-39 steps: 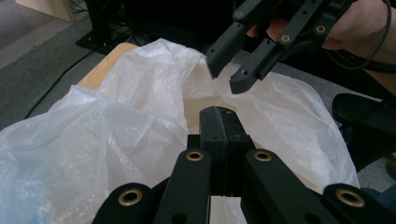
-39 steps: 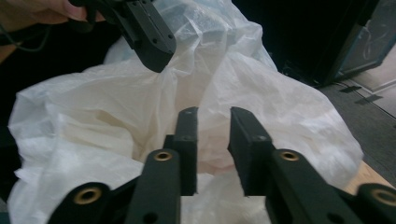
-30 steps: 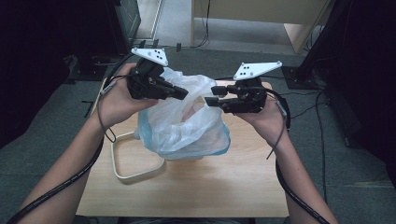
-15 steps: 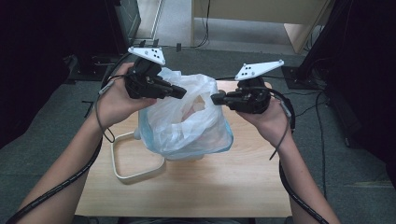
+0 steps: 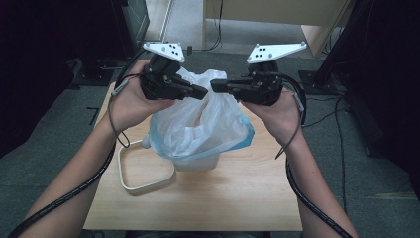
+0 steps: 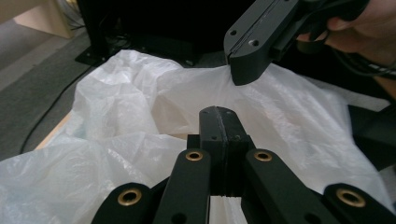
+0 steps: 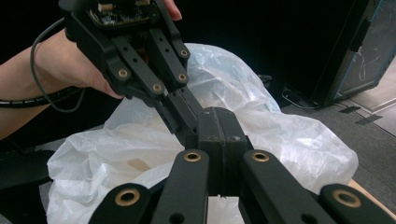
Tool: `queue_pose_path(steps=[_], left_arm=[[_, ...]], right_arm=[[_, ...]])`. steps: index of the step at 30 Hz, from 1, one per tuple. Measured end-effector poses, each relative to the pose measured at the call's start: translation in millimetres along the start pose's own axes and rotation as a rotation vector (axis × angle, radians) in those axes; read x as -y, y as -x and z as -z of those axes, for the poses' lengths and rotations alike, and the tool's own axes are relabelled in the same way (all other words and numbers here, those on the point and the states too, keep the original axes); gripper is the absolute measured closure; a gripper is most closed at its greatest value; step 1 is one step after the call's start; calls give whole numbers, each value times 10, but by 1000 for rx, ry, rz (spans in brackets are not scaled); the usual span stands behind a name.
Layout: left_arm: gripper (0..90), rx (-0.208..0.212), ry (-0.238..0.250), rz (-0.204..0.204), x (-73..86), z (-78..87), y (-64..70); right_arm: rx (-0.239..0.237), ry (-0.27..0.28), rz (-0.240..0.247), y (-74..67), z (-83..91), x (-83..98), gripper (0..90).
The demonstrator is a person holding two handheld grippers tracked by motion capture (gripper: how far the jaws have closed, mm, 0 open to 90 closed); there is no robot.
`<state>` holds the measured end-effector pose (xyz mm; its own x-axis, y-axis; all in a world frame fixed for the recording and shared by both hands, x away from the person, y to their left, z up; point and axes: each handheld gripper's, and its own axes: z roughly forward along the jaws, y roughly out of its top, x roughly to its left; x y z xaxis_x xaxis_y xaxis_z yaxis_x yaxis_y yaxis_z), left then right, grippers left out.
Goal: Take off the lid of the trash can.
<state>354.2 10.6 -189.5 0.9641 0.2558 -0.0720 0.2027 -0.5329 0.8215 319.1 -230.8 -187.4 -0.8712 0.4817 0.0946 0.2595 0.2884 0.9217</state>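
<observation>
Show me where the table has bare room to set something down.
The widest bare stretch of the wooden table is the near strip, in front of the plastic bag and right of the white frame. A narrower patch lies right of the bag. The far middle is crowded by the bag and both claws.

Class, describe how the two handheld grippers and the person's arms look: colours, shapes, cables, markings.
Both the left gripper and right gripper are black, with flat jaws on linkage bars with brass-coloured pivots. Each carries a pale grey three-cornered plate with dark dots. A black ribbed cable trails along each bare forearm.

Bare table before bag
</observation>
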Motion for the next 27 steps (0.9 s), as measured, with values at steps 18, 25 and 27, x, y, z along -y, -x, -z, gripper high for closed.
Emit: queue_pose_path(steps=[18, 25, 27], left_arm=[[468, -45, 18, 22, 189, 241, -39], [430, -69, 61, 36, 265, 507, -99], [425, -71, 53, 49, 303, 570, -125]], right_arm=[[1, -55, -41, 107, -149, 223, 900], [1, -71, -43, 121, -177, 251, 900], [2, -73, -44, 123, -176, 255, 900]])
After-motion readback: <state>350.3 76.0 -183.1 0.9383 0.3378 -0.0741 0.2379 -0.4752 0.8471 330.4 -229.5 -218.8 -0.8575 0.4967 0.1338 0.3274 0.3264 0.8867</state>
